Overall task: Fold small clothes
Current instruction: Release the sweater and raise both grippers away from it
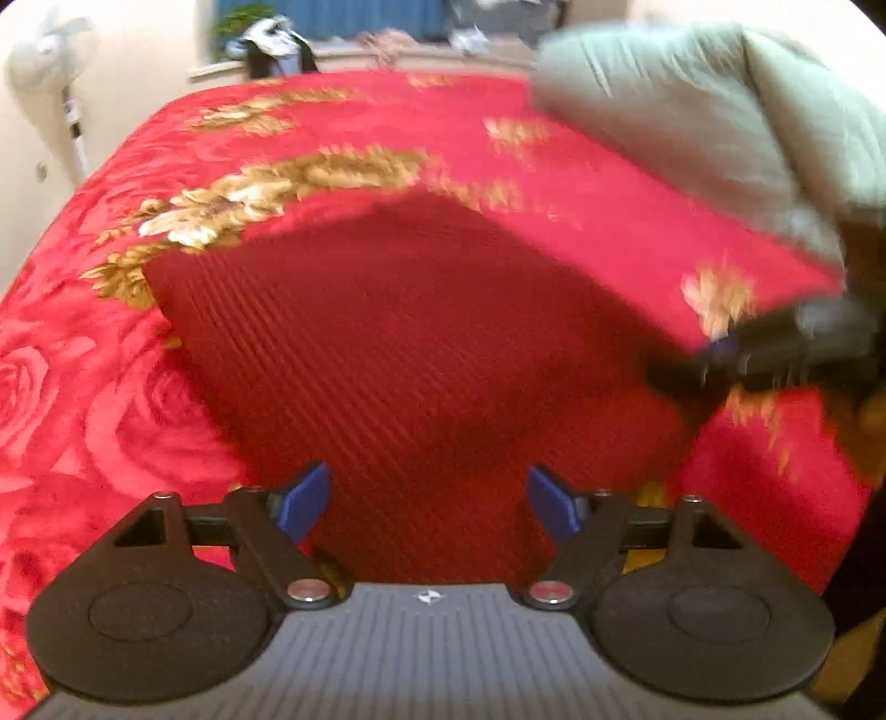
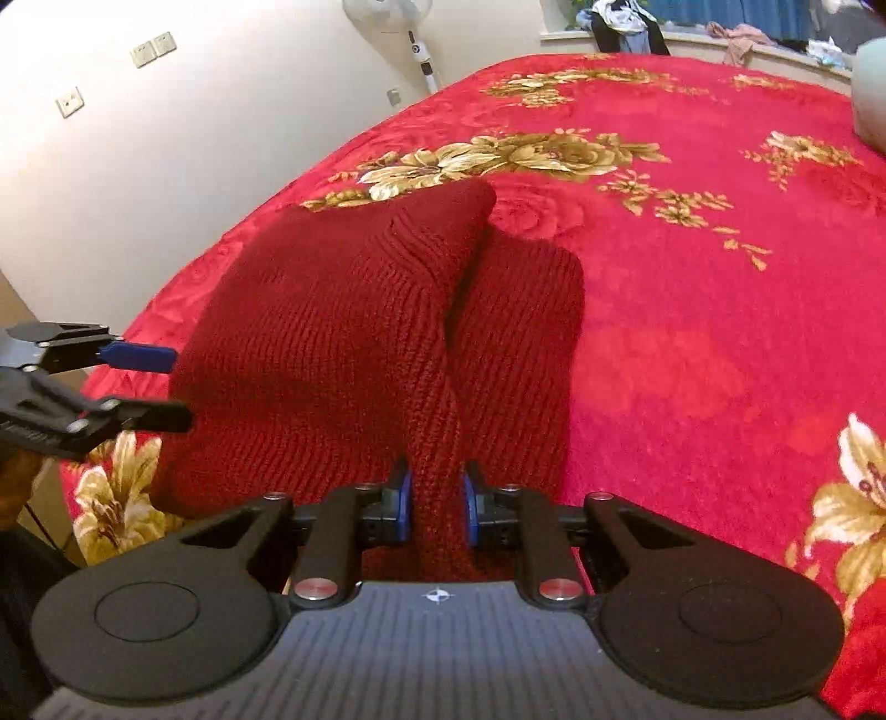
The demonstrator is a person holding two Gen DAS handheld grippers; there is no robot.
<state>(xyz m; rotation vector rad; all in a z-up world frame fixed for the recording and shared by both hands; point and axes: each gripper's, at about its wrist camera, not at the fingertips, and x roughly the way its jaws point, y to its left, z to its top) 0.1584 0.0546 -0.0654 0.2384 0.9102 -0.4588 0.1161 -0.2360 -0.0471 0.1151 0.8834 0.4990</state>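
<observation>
A dark red ribbed knit garment (image 2: 332, 332) lies on the red flowered blanket (image 2: 692, 249), partly doubled over, one flap raised along its middle. My right gripper (image 2: 437, 501) is shut on a ridge of this knit at its near edge, the blue pads pressing it from both sides. In the left wrist view the same garment (image 1: 398, 343) spreads flat ahead of my left gripper (image 1: 429, 501), which stands wide open just above the cloth with nothing between its fingers. The left gripper (image 2: 160, 382) also shows at the left edge of the right wrist view, beside the garment.
A pale green pillow or quilt (image 1: 692, 122) lies at the far right of the bed. A standing fan (image 2: 410, 33) is by the wall. Clothes (image 2: 626, 22) are piled on the window ledge behind the bed. The right gripper (image 1: 764, 354) appears blurred at the right in the left wrist view.
</observation>
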